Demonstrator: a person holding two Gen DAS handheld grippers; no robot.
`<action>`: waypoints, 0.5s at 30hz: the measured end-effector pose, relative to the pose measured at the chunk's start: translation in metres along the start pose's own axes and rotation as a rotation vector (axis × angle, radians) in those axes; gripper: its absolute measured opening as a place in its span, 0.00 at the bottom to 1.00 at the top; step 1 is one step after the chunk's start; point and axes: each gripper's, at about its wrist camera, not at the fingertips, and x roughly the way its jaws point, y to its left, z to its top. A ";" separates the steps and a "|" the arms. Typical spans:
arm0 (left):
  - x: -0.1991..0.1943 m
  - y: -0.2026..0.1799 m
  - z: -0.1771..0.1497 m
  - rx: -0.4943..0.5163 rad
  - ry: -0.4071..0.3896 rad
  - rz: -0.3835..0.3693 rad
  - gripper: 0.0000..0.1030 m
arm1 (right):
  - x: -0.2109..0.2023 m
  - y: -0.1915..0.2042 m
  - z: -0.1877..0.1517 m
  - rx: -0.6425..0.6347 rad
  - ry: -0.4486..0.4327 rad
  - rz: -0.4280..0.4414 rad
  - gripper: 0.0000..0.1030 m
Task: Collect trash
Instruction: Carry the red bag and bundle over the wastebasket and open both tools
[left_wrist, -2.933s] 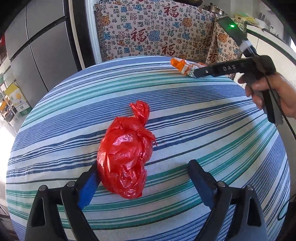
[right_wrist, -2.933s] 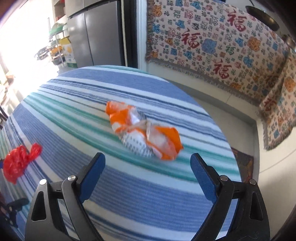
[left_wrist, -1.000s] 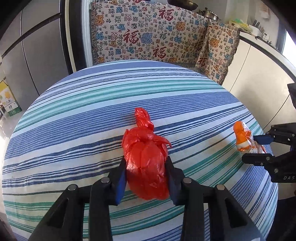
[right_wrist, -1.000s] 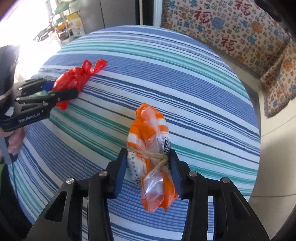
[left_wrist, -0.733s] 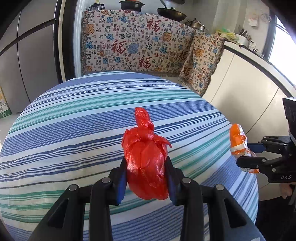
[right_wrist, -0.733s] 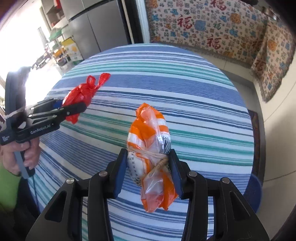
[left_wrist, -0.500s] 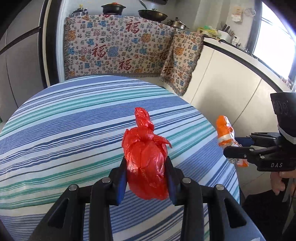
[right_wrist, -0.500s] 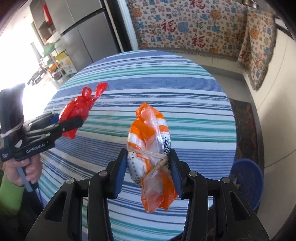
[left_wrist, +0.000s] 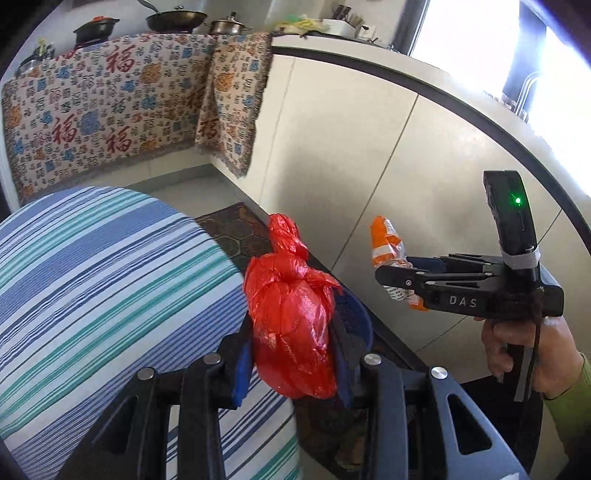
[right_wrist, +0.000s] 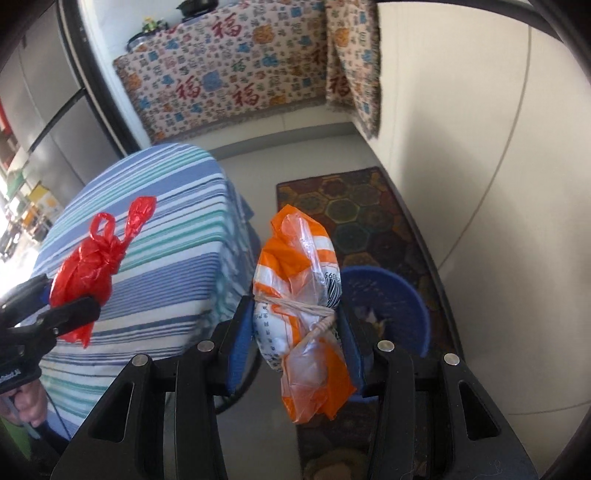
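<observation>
A knotted red plastic bag (left_wrist: 291, 317) is pinched in my left gripper (left_wrist: 291, 343), held in the air just past the table's edge. An orange-and-white plastic bag (right_wrist: 299, 295) tied with string is clamped in my right gripper (right_wrist: 295, 332). Each wrist view shows the other hand: the right gripper (left_wrist: 391, 273) with its orange bag (left_wrist: 386, 242) at the right, the left gripper (right_wrist: 55, 306) with the red bag (right_wrist: 88, 266) at the left. A blue bin (right_wrist: 399, 295) stands on the floor right behind the orange bag; in the left wrist view its blue rim (left_wrist: 360, 317) peeks out behind the red bag.
The round table with a striped cloth (left_wrist: 92, 277) lies to the left. A dark patterned mat (right_wrist: 354, 210) covers the floor under the bin. White cabinet fronts (left_wrist: 351, 147) curve along the right, and a patterned cloth (left_wrist: 103, 110) hangs at the back.
Both grippers have swung right, off the table, each still carrying its bag. The view now shows the floor, the mat and the blue bin instead of the tabletop.
</observation>
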 end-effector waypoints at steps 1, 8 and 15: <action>0.012 -0.009 0.005 0.005 0.011 -0.009 0.35 | 0.003 -0.012 -0.001 0.018 0.002 -0.008 0.45; 0.094 -0.046 0.019 0.036 0.087 -0.037 0.35 | 0.031 -0.068 -0.004 0.120 0.028 -0.027 0.45; 0.152 -0.049 0.022 0.021 0.142 -0.028 0.36 | 0.057 -0.099 -0.003 0.174 0.051 -0.009 0.45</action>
